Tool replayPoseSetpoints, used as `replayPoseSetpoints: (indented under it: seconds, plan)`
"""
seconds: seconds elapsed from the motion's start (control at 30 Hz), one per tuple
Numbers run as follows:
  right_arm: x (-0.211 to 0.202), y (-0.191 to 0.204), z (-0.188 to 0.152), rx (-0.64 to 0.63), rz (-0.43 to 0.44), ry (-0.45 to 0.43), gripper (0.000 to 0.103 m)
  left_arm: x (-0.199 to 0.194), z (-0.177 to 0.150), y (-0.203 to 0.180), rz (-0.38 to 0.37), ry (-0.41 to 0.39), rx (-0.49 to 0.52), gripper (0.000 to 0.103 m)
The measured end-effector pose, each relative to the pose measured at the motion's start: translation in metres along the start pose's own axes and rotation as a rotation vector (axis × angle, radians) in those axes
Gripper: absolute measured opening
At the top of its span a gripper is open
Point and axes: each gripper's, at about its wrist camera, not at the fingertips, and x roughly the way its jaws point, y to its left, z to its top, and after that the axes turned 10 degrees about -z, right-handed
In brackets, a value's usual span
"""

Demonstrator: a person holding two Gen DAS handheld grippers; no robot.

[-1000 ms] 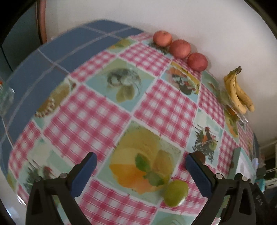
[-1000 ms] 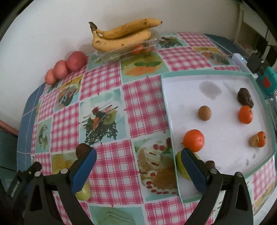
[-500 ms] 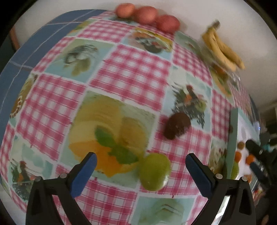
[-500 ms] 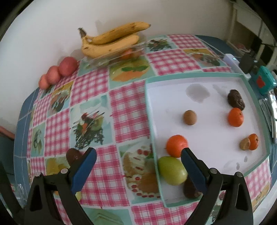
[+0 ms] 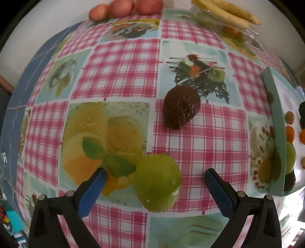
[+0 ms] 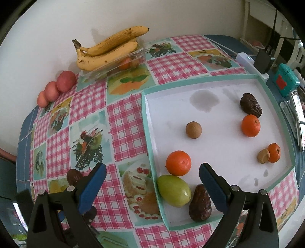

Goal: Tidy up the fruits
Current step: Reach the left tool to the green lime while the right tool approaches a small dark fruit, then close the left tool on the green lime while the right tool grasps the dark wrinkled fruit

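My left gripper (image 5: 154,175) is open and empty, low over the checked tablecloth, with a green fruit (image 5: 157,182) lying between its fingers. A dark brown avocado (image 5: 181,106) lies on the cloth just beyond. My right gripper (image 6: 152,172) is open and empty, above the near left corner of the white tray (image 6: 150,152). In the tray lie a green fruit (image 6: 173,188), a dark avocado (image 6: 200,202), an orange (image 6: 178,163), a brown round fruit (image 6: 193,129), a second orange (image 6: 250,125), another dark avocado (image 6: 250,105) and a small orange (image 6: 274,152).
Bananas (image 6: 108,50) rest on a clear plastic box at the back by the wall. Three red fruits (image 6: 56,87) line the wall to the left; they also show in the left wrist view (image 5: 122,7). A teal device (image 6: 285,80) and a white power strip (image 6: 251,64) lie right of the tray.
My left gripper has swung right and moved in low, so the green fruit now lies between its fingers and the avocado is close. My right gripper has shifted over the tray's near corner.
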Motion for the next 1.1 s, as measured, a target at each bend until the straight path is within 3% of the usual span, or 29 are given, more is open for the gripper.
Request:
replayPoseSetpoints:
  seconds: [0.4, 0.47, 0.63, 0.7, 1.0, 1.1]
  plan:
    - [0.0, 0.001, 0.0, 0.031, 0.002, 0.014, 0.098, -0.001, -0.003, 0.0, -0.004, -0.025, -0.014, 0.103]
    - [0.001, 0.001, 0.0, 0.035, 0.002, 0.019, 0.098, -0.002, -0.006, 0.003, -0.04, -0.037, 0.001, 0.101]
    - [0.003, 0.0, 0.0, 0.045, 0.004, 0.036, 0.098, -0.014, -0.006, 0.003, -0.058, -0.065, 0.005, 0.068]
    - [0.003, 0.001, 0.0, 0.044, 0.003, 0.036, 0.098, -0.019, -0.007, 0.005, -0.065, -0.072, -0.002, 0.044]
    - [0.002, 0.003, 0.0, 0.04, 0.001, 0.039, 0.098, -0.023, -0.011, 0.004, -0.073, -0.066, -0.003, 0.041]
    - [0.004, 0.003, -0.001, 0.034, -0.002, 0.043, 0.098, -0.02, -0.005, 0.009, -0.115, -0.065, -0.039, 0.041]
